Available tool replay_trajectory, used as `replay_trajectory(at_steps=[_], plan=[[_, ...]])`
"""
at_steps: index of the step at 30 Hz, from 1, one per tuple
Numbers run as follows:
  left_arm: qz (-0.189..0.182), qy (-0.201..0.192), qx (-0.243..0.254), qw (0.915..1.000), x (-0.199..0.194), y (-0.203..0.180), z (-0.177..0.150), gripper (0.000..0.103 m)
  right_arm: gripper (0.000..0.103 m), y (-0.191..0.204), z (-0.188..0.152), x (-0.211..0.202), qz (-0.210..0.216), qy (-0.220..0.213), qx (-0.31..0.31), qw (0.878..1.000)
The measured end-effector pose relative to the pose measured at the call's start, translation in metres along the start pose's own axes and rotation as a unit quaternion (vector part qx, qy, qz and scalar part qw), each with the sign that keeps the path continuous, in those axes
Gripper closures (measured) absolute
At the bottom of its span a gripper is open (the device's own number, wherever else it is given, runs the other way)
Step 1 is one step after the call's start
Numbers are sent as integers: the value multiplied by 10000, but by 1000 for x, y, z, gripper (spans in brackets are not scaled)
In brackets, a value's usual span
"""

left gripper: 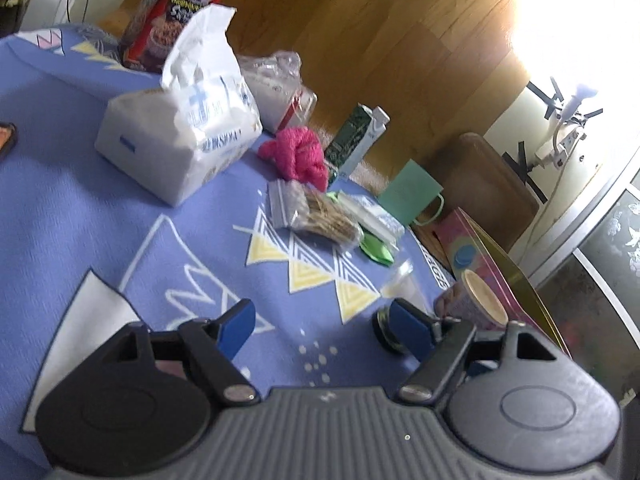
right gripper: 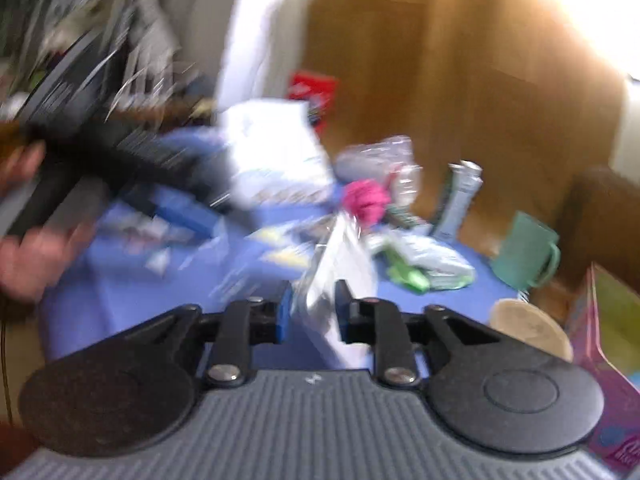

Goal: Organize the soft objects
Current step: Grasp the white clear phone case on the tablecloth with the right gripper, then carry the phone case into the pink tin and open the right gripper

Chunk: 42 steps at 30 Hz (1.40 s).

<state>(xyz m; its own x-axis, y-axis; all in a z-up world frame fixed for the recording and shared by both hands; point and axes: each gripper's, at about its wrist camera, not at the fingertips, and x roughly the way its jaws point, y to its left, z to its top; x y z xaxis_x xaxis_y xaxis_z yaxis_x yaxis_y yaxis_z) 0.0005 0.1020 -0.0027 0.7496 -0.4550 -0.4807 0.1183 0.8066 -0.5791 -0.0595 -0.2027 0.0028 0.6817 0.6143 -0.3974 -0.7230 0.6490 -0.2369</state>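
Lavender patterned cloth covers the table; pink yarn bundle sits between tissue pack and green carton; left gripper spread apart, empty, hovering low; right gripper clamped on crinkly clear plastic bag, lifted, probably for sorting.

Left gripper: blue-padded fingers spread wide apart, nothing between them, tips angled down toward the surface. Right gripper: fingers drawn close, clamping a clear plastic bag. The person's left hand, blurred, grips the left gripper's handle.
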Motion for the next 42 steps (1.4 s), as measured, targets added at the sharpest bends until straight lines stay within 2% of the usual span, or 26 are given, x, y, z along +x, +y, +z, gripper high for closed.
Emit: replay_trajectory(at_steps=[3, 7, 9, 11, 15, 20, 23, 26, 30, 36, 39, 41, 42], plan=[[-88, 68, 3, 9999, 0, -2, -1, 22, 54, 7, 0, 4, 116, 220, 331, 9991], [-161, 133, 71, 9998, 1, -7, -2, 19, 48, -13, -10, -10, 503, 269, 1104, 9923], [-169, 249, 74, 9995, 4, -11, -4, 19, 37, -20, -16, -25, 581, 184, 1328, 9893], [-150, 386, 120, 9991, 6, -14, -8, 19, 28, -22, -17, -28, 595, 158, 1455, 9874], [-107, 608, 133, 9980, 1, -15, -18, 19, 18, -17, -17, -21, 767, 190, 1272, 9887], [-454, 928, -125, 9946, -2, -21, -30, 19, 17, -34, -22, -7, 1043, 237, 955, 9897], [-380, 913, -34, 9951, 7, -32, -31, 19, 17, -41, -27, -3, 1248, 328, 802, 9884], [-254, 853, 72, 9960, 16, -38, -28, 19, 17, -38, -31, -9, 1672, 511, 820, 9812], [-251, 866, 45, 9959, 22, -40, -22, 19, 18, -25, -34, -29, 1758, 419, 687, 9811], [-172, 879, 60, 9960, 15, -39, -22, 19, 17, -33, -25, -25, 1468, 394, 784, 9853], [-121, 927, 95, 9956, 17, -38, -25, 36, 17, -32, -21, -12, 1667, 473, 820, 9814], [-106, 987, 222, 9948, 20, -43, -28, 52, 18, -20, -22, -3, 1704, 612, 766, 9805], [-61, 1013, 308, 9944, 22, -47, -29, 52, 25, -15, -24, -1, 1645, 595, 675, 9823]])
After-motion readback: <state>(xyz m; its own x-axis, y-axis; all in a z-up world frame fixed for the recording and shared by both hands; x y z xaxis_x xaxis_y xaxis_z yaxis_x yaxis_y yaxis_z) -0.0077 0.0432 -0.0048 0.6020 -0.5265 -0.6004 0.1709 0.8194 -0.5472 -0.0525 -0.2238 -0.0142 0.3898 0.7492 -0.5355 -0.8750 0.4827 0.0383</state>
